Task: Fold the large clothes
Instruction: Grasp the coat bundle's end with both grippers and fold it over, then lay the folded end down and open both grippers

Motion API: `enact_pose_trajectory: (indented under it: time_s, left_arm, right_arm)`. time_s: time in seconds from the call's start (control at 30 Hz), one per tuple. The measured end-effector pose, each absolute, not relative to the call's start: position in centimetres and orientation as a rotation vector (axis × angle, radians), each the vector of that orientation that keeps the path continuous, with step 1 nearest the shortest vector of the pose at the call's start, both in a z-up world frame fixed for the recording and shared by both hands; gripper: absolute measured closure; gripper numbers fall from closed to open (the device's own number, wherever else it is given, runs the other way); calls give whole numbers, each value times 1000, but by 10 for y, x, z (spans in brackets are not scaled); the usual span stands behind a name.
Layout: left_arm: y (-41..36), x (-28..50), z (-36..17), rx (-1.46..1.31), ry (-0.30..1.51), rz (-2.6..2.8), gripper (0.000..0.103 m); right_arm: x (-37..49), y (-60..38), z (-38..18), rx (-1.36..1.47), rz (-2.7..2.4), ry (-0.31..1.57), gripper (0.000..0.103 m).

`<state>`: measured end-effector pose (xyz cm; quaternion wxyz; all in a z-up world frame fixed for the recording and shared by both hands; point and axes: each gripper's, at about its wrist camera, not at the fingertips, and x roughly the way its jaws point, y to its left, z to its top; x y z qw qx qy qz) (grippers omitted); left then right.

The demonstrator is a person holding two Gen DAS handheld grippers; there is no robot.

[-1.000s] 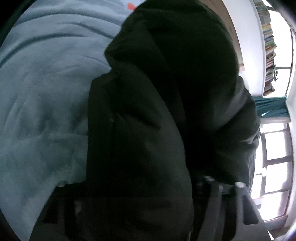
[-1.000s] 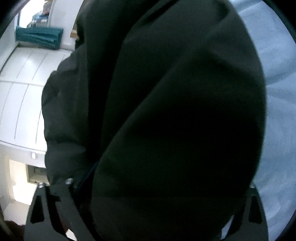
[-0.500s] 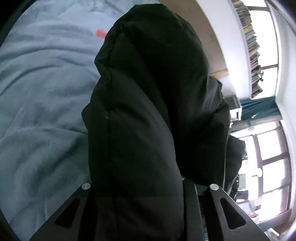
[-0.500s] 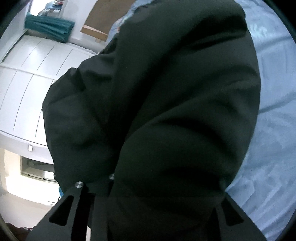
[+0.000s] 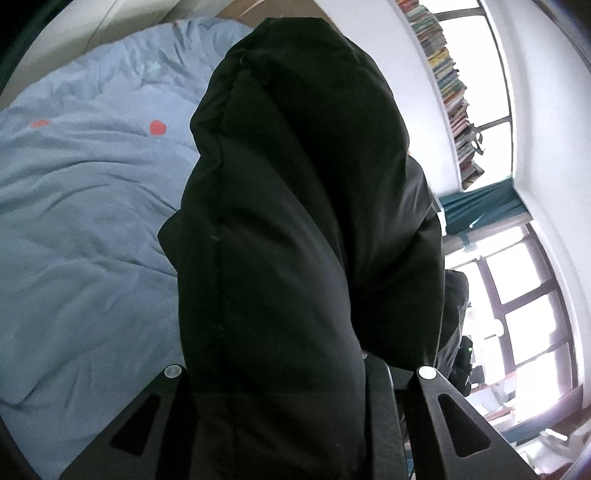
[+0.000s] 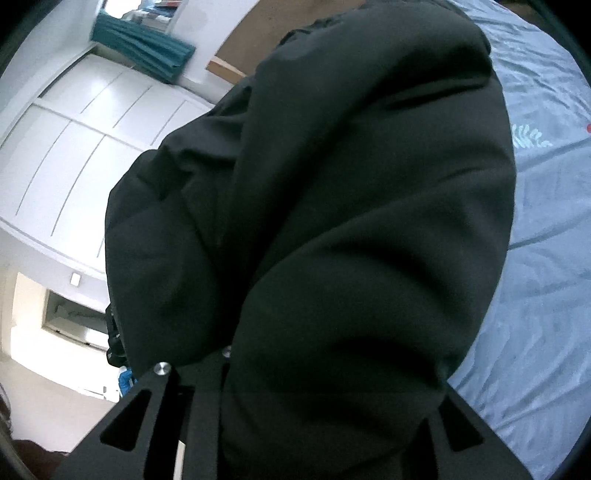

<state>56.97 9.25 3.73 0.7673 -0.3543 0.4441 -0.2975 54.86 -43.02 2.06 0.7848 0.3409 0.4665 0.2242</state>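
Between the fingers of the left gripper (image 5: 295, 373), a black padded jacket (image 5: 295, 221) is being pinched, its bulk filling the centre of the left wrist view from 6 o'clock up to 12 o'clock. At 9 o'clock of that view a blue duvet (image 5: 81, 229) is lying wrinkled under the jacket, carrying red dots (image 5: 158, 127) toward 11 o'clock. At 1 o'clock a shelf of books (image 5: 450, 85) is running along a white wall, a teal curtain (image 5: 480, 206) is hanging at 3 o'clock, and a bright window (image 5: 524, 306) is showing at 4 o'clock. In the right wrist view the right gripper (image 6: 314, 373) is likewise clamping the same jacket (image 6: 332, 221), the fabric bulging over both fingers so that the pads themselves are hidden; the jaws are standing nearly together on the cloth. White wardrobe doors (image 6: 74, 140) are occupying 9 to 10 o'clock, the curtain (image 6: 144, 44) is sitting at 11 o'clock, a brown headboard (image 6: 273, 33) is at 12 o'clock, and the duvet (image 6: 546, 258) is spreading from 2 to 4 o'clock beside the jacket.
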Motion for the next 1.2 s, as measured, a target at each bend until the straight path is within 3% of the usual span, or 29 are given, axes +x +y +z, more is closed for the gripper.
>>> enact_pose_trajectory:
  time_s: [0.2,0.43,0.53,0.57,0.6,0.73,0.83,1.2]
  left_arm:
    - [114,543,11,-706,1000,-626,84]
    - [127,529,-96,-650,1163,-496,83]
    - [145,528,-128,-684,1178,-435,74]
    - [152,528,-131,-698,1168,-421,66]
    - [156,527,-131,-693,1161,-411,59]
    - [170,525,-126,-642,1134,-369,46]
    - [178,516,-110,-571,1096,-309,33]
    - [213,478,-66,-493,962,-152,23]
  right_arm:
    - [499,-437,19,745,501,1019,82]
    - [470,-442,-79,776,425,1156,82]
    - [452,-460,-118,815,376,1180,79]
    - [448,-466,-122,819,371,1173,76]
    - [444,-473,-126,815,359,1172,70]
    - [443,-480,-117,735,297,1176,50]
    - [434,-495,-114,722,258,1156,42]
    - [430,-517,-68,688,177,1082,36]
